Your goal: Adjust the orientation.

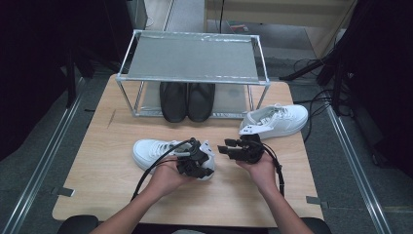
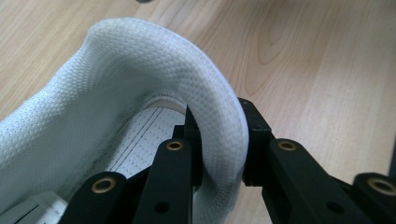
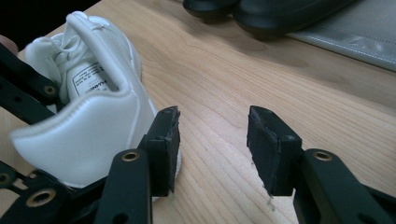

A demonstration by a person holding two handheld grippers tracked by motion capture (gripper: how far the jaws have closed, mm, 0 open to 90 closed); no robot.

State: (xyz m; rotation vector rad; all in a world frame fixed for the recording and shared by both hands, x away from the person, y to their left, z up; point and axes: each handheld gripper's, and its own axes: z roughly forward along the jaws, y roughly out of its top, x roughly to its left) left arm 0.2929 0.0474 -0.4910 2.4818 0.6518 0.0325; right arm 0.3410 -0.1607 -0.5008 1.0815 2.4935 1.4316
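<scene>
- While the left hand-held gripper (image 1: 200, 163) clamps the padded heel collar of the near white sneaker (image 1: 158, 150), one jaw sits inside the shoe and one outside; in the left gripper view the mesh collar (image 2: 205, 112) bulges between the pads, so it is gripping.
- Right hand-held gripper (image 1: 233, 147) hovers just beside that heel with its jaws apart and nothing between them; bare wood shows in the gap in the right gripper view.
- Near sneaker lies on the surface (image 1: 107, 180) in front of the person, toe to the left, heel toward the middle.
- Handling, my read: light, soft upper, collar squashes under the pads. Heel counter is likely the stiffest part to hold; a collar-only grip may let the toe droop and swing. Rubber sole should not slide much on wood.
- Second white sneaker (image 1: 276, 120) sits farther back on the right, well apart from the first.
- Black shoes (image 1: 187, 100) stand side by side on the lower level of the metal rack (image 1: 195, 78) at the far edge; top shelf is bare.
- Count: two white sneakers, two black shoes, one rack, two hand-held grippers.
</scene>
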